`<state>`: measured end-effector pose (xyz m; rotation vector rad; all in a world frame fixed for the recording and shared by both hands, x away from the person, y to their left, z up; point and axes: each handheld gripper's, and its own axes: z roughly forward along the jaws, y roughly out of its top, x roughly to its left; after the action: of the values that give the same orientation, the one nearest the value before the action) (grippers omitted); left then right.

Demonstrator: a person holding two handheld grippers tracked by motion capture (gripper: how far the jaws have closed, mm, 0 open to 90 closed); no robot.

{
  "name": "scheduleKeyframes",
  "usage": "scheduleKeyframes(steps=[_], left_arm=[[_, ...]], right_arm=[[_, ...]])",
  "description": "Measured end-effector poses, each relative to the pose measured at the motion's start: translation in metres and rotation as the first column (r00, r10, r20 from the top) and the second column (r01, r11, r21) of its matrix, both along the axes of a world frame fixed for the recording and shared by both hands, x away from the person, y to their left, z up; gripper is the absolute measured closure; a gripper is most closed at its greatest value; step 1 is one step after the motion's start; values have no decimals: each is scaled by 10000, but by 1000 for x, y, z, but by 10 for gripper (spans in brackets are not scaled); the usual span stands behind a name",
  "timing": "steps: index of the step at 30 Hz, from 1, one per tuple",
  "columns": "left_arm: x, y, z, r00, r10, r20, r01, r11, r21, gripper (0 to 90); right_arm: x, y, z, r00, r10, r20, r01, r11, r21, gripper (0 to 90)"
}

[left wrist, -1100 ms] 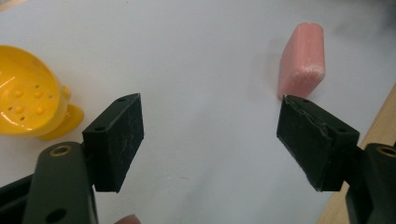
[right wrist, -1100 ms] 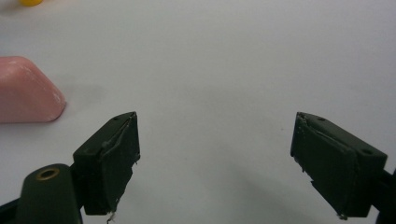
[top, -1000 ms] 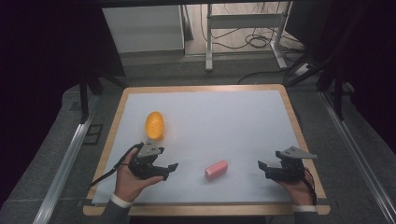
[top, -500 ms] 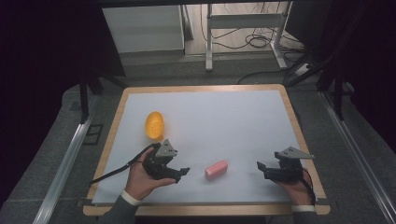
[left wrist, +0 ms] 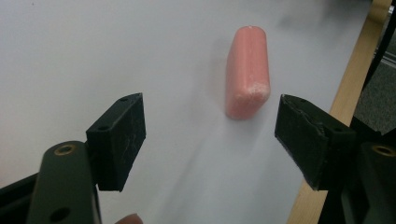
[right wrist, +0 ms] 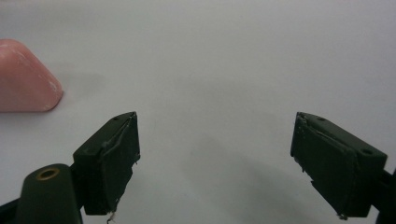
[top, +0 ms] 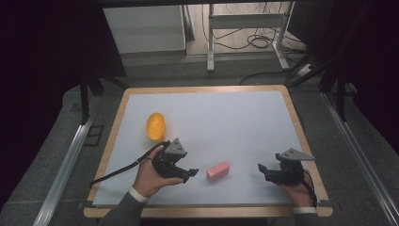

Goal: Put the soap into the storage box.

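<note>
The counter (top: 244, 117) is a white board with a wood rim. The orange egg-shaped thing (top: 155, 126) sits far-left, and the pink block (top: 218, 171) lies near the front, just ahead of the left gripper (top: 189, 173), whose jaws are spread wide. The right gripper (top: 261, 170) is also spread, holding nothing. The block looks light, waxy and maybe slick, so I'd pinch across its long flat sides.

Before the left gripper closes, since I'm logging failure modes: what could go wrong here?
The pink block lies ahead of the open left gripper and off-centre, nearer one jaw, so closing now may grab nothing or knock it aside. It also sits near the table's wooden edge, so a nudge could push it off.
</note>
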<state>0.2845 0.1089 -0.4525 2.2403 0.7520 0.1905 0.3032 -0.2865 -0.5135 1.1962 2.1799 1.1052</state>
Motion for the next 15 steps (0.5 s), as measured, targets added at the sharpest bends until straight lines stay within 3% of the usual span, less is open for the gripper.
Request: scheduleKeyframes(steps=[4, 10, 15], left_arm=[[2, -4, 0, 9999, -62, -101, 61, 9999, -96, 260], [5, -23, 6, 9990, -440, -33, 441, 9986, 277, 282], [12, -35, 5, 9984, -381, -412, 405, 9973, 606, 286]], right_arm=[[1, 0, -1, 10000, -5, -32, 5, 10000, 16, 151], [1, 0, -2, 10000, -3, -58, 3, 10000, -19, 151], [1, -1, -3, 10000, -40, -91, 39, 9999, -96, 151]])
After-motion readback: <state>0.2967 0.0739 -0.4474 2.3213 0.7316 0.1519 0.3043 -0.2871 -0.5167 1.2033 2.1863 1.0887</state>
